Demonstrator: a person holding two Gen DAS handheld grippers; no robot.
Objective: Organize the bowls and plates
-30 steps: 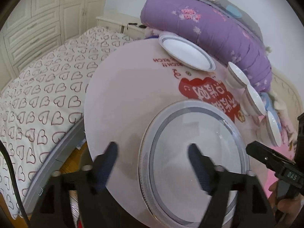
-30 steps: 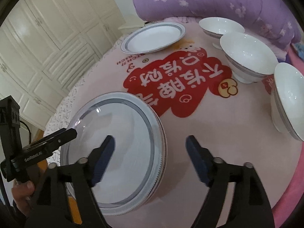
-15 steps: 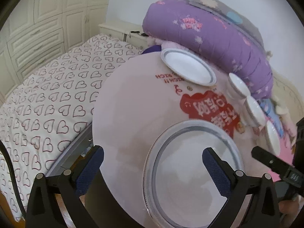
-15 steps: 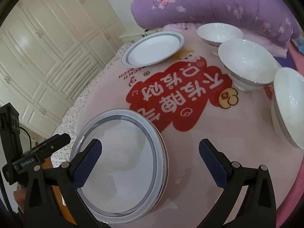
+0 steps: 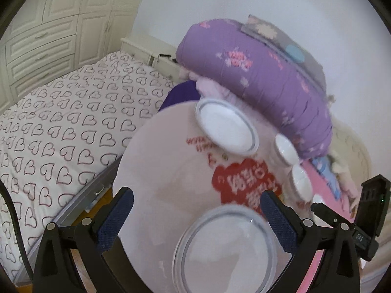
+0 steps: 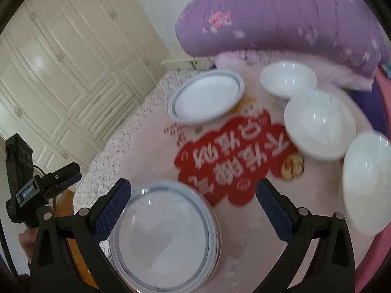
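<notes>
While both grippers hover empty with fingers spread wide, left gripper [image 5: 195, 210] and right gripper [image 6: 193, 202], the near plate [image 6: 166, 241] lies flat at the round pink surface's [image 6: 244, 234] close edge. Judgement: approach the rim low and level, pinching only the lip, since glazed ware likely slips. Plates are white with grey rim bands; the far plate [image 6: 206, 96] sits well apart, beside three white bowls [image 6: 320, 124] in a row.
</notes>
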